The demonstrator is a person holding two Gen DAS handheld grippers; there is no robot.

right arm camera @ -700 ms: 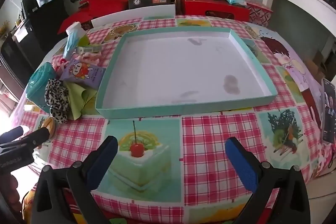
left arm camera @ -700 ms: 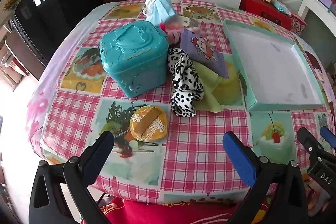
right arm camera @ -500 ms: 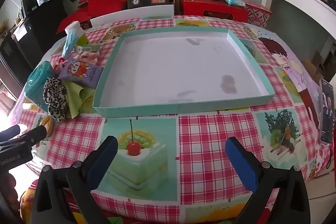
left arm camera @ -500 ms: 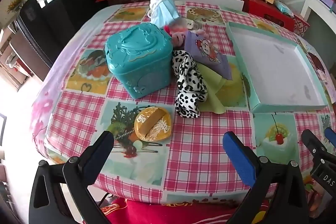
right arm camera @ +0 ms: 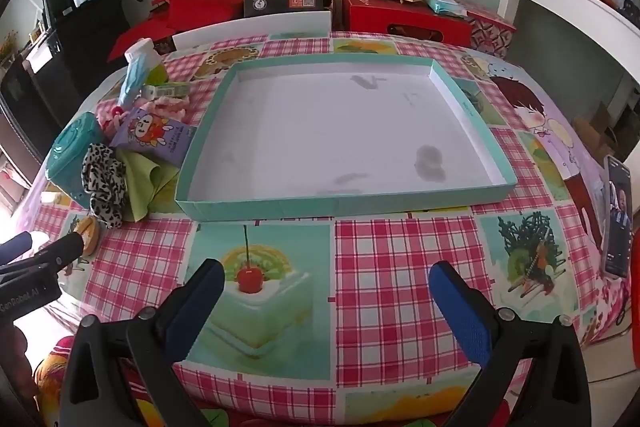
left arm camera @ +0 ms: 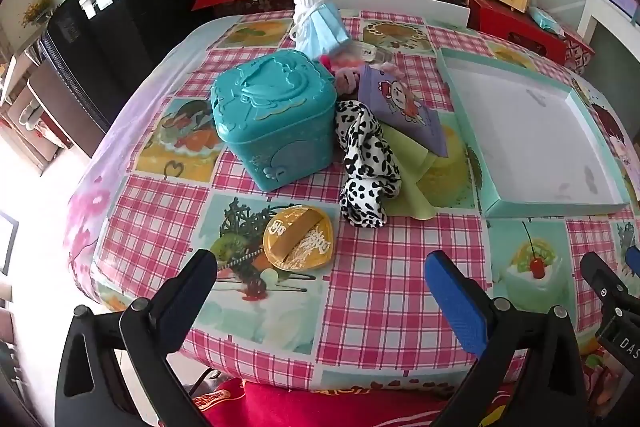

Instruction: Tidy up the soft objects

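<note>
With both the left gripper [left arm camera: 320,279] and the right gripper [right arm camera: 326,283] spread wide and empty, the limp black-and-white spotted cloth [left arm camera: 366,167], lying just beside the teal plastic box [left arm camera: 274,115], looks light and floppy, best pinched at its bunched middle fold.

Table [right arm camera: 400,247] before me, checked pink cloth. On it: shallow teal tray [right arm camera: 340,205] mid-table; toward the left edge teal box [left arm camera: 276,119], spotted cloth [left arm camera: 368,163], green cloth [left arm camera: 412,171], yellow lid [left arm camera: 298,241].
</note>
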